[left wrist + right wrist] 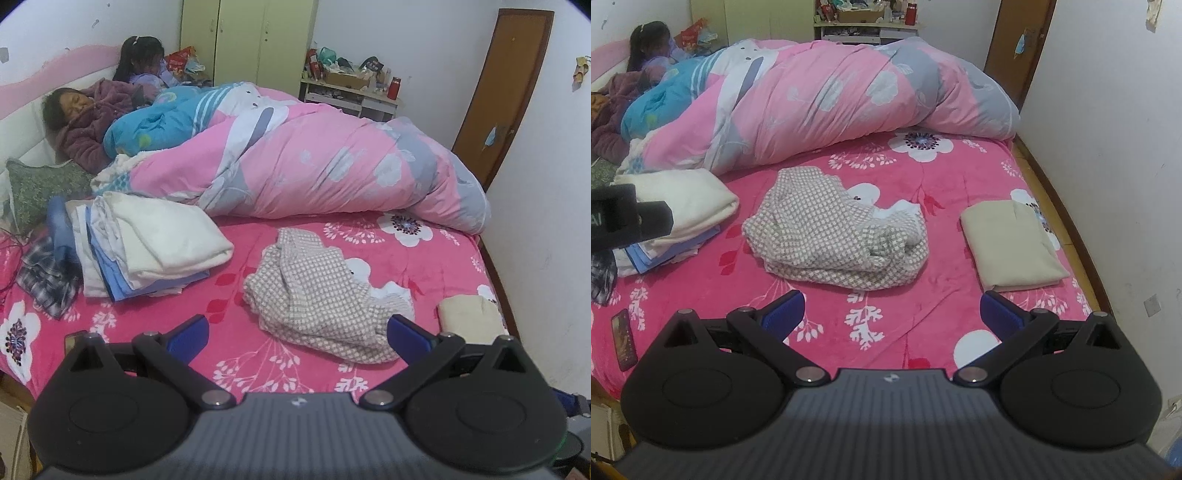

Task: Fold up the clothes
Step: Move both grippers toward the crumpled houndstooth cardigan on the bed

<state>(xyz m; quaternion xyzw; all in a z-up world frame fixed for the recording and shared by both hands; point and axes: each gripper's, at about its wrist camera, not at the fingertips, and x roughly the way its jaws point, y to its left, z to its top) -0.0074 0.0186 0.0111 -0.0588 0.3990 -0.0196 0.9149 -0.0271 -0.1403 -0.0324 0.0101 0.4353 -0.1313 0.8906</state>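
I see both the left gripper (297, 338) and right gripper (892, 315) spread wide, empty; the checkered garment (834, 236) lies crumpled at 12 o'clock.

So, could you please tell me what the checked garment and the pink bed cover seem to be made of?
Checked garment: probably soft woven cotton, matte, rumpling into limp folds. Pink bed cover: apparently plush fleece, with a slight sheen and brushed nap marks. Neither is certain by look alone.

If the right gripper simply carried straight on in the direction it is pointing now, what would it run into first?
Most likely the crumpled checked garment. The right gripper is open and empty, aimed over the pink bedsheet toward it. Depth is unclear, so it might meet the sheet just short of the cloth.
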